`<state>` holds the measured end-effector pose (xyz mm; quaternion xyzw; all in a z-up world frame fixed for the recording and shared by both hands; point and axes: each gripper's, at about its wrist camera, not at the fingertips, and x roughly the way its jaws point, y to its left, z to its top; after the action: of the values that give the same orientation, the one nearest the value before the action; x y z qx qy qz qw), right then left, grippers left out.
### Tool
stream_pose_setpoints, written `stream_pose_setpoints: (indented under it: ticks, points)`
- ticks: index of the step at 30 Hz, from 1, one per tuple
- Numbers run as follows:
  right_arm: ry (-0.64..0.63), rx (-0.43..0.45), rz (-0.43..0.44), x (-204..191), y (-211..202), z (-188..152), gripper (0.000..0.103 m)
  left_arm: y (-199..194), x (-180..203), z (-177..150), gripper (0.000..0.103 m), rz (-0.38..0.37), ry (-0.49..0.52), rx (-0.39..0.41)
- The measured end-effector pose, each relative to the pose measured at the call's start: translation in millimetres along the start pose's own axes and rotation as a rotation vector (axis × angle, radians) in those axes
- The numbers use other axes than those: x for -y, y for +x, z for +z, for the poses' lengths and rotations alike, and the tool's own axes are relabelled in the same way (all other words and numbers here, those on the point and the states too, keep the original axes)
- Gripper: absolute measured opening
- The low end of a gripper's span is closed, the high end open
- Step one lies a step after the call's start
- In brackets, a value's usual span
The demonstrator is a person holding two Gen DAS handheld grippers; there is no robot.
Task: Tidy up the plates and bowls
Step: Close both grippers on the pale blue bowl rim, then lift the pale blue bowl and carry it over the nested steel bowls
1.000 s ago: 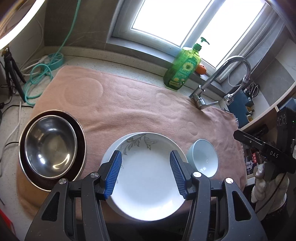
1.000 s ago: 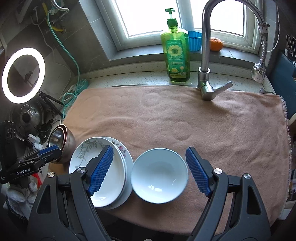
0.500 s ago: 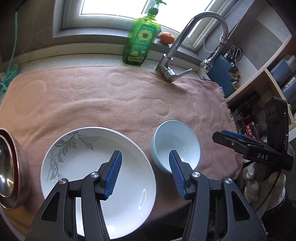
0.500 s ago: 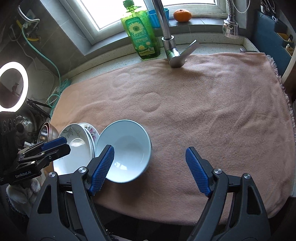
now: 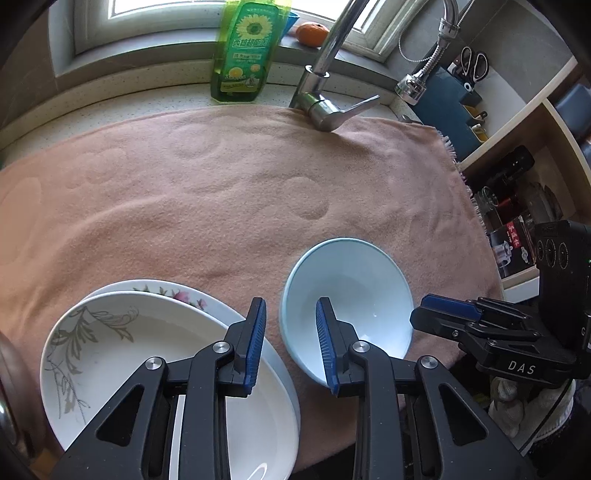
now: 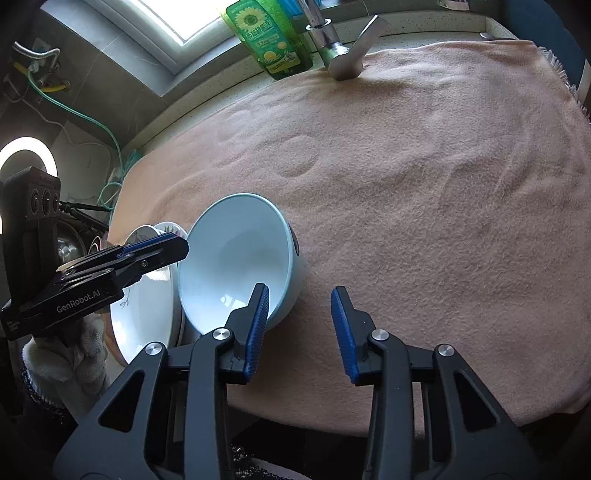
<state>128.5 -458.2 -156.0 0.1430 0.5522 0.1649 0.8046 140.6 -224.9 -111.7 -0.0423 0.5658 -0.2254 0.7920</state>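
A light blue bowl point(image 5: 351, 291) sits on the pink towel point(image 5: 221, 192); it also shows in the right wrist view point(image 6: 240, 262). My left gripper point(image 5: 290, 343) is open and straddles the bowl's left rim, one finger inside, one outside. Left of it two white plates are stacked: a leaf-patterned plate point(image 5: 122, 354) on a flowered plate point(image 5: 173, 293). My right gripper point(image 6: 299, 332) is open, its left finger at the bowl's right side, its right finger over bare towel. It shows at the right of the left wrist view point(image 5: 454, 314).
A green dish soap bottle point(image 5: 245, 51), a faucet point(image 5: 325, 107) and an orange point(image 5: 312, 33) stand at the back. Shelves with bottles point(image 5: 517, 192) are to the right. A steel bowl's edge point(image 5: 5, 406) shows far left. A ring light point(image 6: 26, 155) is at the left.
Both grippers have moved lower and closer around the blue bowl. The left swung right from the plates to the bowl's left rim; the right narrowed its opening and shifted right of the bowl.
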Motion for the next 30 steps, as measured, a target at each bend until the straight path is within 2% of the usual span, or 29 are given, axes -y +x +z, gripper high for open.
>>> stream_pose_setpoints:
  ticks: [3, 10, 13, 30]
  points:
    - [0.016, -0.007, 0.016, 2.4, 3.5, 0.1, 0.033, 2.9, -3.1, 2.4, 0.025, 0.001, -0.005, -0.012]
    - [0.025, -0.021, 0.034, 0.8, 12.0, 0.4, 0.025, 11.4, -1.9, 3.8, 0.015, -0.013, 0.003, -0.043]
    - [0.027, -0.028, 0.044, -1.2, 15.1, 0.0, 0.016, 13.9, -0.3, 3.5, 0.013, -0.019, 0.008, -0.05]
    - [0.045, -0.014, 0.023, -4.5, 8.2, 10.8, 0.012, 5.9, 2.4, 3.0, 0.012, -0.04, -0.013, -0.03]
